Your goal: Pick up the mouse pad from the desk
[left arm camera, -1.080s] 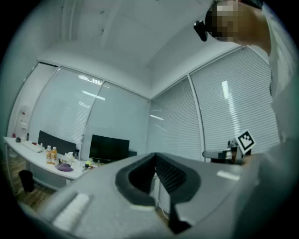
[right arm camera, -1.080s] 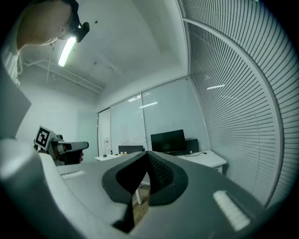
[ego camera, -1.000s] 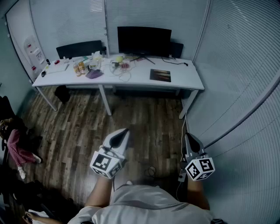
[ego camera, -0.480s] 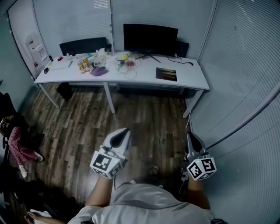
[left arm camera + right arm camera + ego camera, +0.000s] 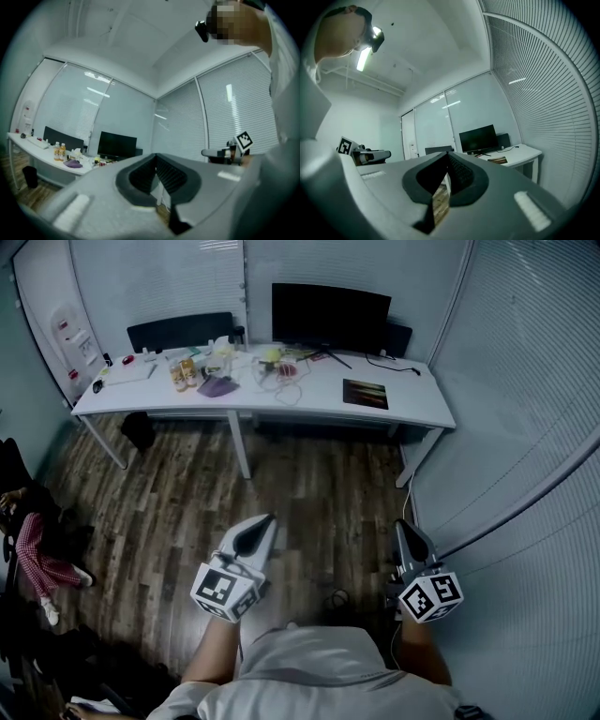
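The mouse pad point(image 5: 366, 393), a dark rectangle with a coloured streak, lies flat on the right part of the white desk point(image 5: 412, 409) at the far side of the room. It also shows small in the right gripper view, the mouse pad point(image 5: 498, 160) near the desk's corner. My left gripper point(image 5: 268, 519) and right gripper point(image 5: 401, 525) are held level over the wooden floor, well short of the desk, both pointing toward it. Both are shut with nothing between their jaws, as the left gripper point(image 5: 156, 157) and right gripper point(image 5: 447, 154) views show.
A black monitor point(image 5: 330, 317) stands behind the pad. Bottles point(image 5: 183, 374), a purple cloth point(image 5: 217, 386) and tangled cables point(image 5: 281, 381) crowd the desk's middle and left. Blind-covered glass walls point(image 5: 525, 427) close the right side. A seated person's legs point(image 5: 37, 559) are at the left, a cable point(image 5: 335, 599) on the floor.
The desk has drifted lower and nearer in the head view as I move toward it. Both grippers keep their pose ahead of me and stay shut.
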`<move>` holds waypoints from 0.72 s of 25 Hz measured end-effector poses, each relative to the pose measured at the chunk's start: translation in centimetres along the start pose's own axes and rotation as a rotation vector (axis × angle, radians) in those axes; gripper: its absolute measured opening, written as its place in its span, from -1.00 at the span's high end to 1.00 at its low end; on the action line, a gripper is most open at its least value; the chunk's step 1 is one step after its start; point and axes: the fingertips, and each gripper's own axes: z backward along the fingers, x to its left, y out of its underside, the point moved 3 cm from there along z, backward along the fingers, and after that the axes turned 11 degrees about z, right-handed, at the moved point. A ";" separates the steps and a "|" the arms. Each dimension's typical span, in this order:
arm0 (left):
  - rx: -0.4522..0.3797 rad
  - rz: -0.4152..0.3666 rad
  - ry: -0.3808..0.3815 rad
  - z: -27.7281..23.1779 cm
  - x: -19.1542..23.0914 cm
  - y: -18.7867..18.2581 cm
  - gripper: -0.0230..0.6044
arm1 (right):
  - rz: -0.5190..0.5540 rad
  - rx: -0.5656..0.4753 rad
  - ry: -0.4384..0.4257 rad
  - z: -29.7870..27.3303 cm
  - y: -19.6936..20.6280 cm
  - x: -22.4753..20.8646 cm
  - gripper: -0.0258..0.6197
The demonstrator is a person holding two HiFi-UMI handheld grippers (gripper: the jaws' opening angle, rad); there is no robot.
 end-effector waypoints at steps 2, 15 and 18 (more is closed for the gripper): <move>0.004 0.025 0.000 -0.2 0.6 0.5 0.92 | -0.002 0.021 0.000 -0.7 0.3 -0.1 0.91; 0.006 0.071 -0.011 -3.7 5.1 2.0 0.93 | -0.003 0.055 -0.033 -7.2 1.1 -2.7 0.91; 0.015 0.075 -0.017 -7.1 5.9 2.7 0.93 | -0.015 0.044 -0.036 -8.9 1.8 -5.5 0.91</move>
